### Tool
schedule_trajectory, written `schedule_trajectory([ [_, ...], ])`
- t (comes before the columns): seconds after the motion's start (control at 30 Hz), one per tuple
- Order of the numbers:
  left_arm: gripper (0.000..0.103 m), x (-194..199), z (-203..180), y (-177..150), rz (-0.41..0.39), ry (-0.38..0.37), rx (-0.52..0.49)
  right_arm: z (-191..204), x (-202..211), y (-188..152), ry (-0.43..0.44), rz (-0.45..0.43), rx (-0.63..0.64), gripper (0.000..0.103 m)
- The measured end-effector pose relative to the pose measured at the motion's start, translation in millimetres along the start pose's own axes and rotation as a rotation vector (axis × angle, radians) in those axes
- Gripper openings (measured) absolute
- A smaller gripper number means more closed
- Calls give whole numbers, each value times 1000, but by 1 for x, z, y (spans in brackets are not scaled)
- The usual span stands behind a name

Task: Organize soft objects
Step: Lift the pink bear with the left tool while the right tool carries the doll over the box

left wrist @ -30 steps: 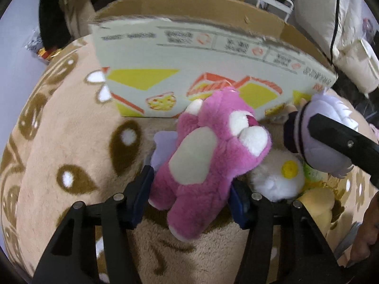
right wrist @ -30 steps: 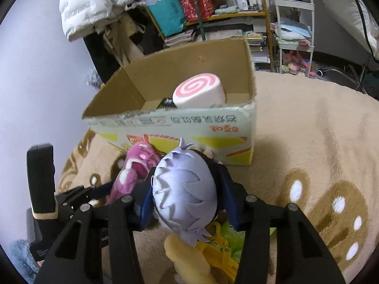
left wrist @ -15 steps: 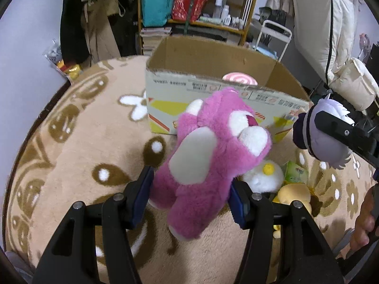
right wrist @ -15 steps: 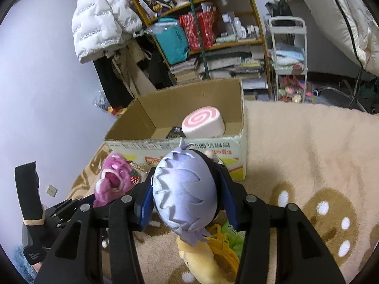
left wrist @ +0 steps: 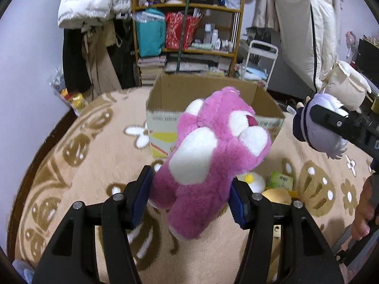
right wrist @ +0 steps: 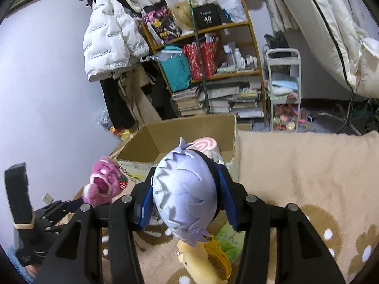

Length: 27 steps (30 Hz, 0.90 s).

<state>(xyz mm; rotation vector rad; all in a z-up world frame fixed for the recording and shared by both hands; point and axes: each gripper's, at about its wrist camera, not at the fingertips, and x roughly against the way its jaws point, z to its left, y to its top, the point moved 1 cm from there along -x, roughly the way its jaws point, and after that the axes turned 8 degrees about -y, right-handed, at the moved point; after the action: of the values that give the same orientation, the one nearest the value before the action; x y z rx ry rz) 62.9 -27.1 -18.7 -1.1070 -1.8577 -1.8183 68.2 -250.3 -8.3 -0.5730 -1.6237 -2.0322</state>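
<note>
My left gripper (left wrist: 190,198) is shut on a pink plush bear (left wrist: 208,156), held in the air above the rug, short of the open cardboard box (left wrist: 163,118). The bear (right wrist: 104,184) also shows at the left of the right wrist view. My right gripper (right wrist: 186,198) is shut on a doll with a lavender-haired head (right wrist: 184,189), likewise lifted before the box (right wrist: 151,142). That doll (left wrist: 317,127) hangs at the right edge of the left wrist view. Inside the box lies a pink swirl roll cushion (right wrist: 203,144).
On the beige patterned rug (left wrist: 94,156) below lie a white round plush (left wrist: 253,182), a green packet (left wrist: 280,179) and a yellow plush (right wrist: 203,258). Behind the box stand a cluttered shelf (left wrist: 189,35), a white cart (left wrist: 260,59) and hanging coats (right wrist: 111,42). A hand (left wrist: 362,213) shows at right.
Both grippers have risen with their toys, so the rug and box now sit lower and farther away. The open top of the box has come into sight in the left wrist view.
</note>
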Motion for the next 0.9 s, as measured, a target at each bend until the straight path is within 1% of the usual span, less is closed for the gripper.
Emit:
schedule_trajectory([
  [0.13, 58, 12, -5, 13, -70, 31, -38, 3, 5, 4, -10, -47, 31, 53],
  [0.3, 58, 18, -7, 33, -126, 34, -66, 5, 7, 12, -14, -89, 51, 53],
  [0.67, 58, 14, -5, 77, -199, 52, -97, 10, -9, 34, -9, -158, 74, 53],
  [0.9, 58, -5, -1, 96, -203, 34, -109, 18, -25, 41, -1, -176, 104, 53],
])
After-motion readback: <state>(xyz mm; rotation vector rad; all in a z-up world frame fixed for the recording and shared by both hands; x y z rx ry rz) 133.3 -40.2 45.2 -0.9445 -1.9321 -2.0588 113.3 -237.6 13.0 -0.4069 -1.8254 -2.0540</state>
